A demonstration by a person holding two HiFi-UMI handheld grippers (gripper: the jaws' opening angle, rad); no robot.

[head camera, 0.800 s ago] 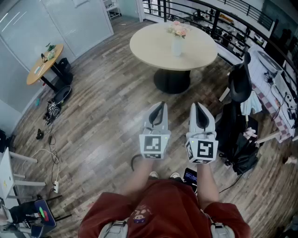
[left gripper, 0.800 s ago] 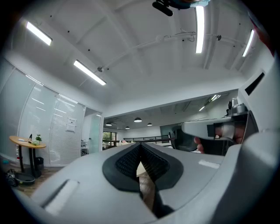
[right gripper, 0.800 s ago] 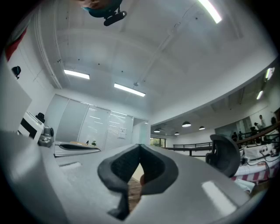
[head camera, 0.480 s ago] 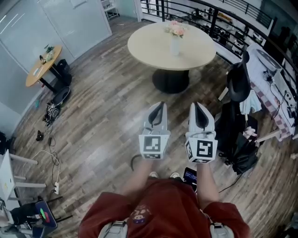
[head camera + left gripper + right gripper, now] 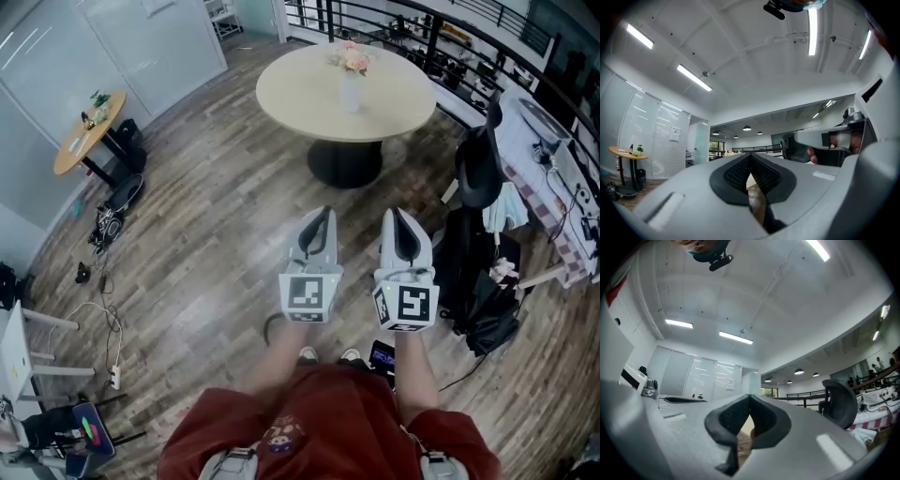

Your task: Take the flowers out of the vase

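Flowers: a small pink bunch of flowers [image 5: 353,58] is seen upright in a white vase [image 5: 351,92], set toward the far side of the round worktop [image 5: 300,89] and well apart from both claws.
Left claw [image 5: 322,216]: held low over the wooden floor [image 5: 216,216], pads brought together, nothing between them.
Right claw [image 5: 397,216]: held just beside the left one, likewise closed and empty.
Handling: the flowers are judged light, with thin bendable stems and blooms that are easily crushed; the vase looks smooth and apt to tip.
Hold: the stems are best gathered just above the vase rim, not at the blooms, while the vase is steadied low by the other claw.
Stage: the approach is not yet made; nothing is touched.
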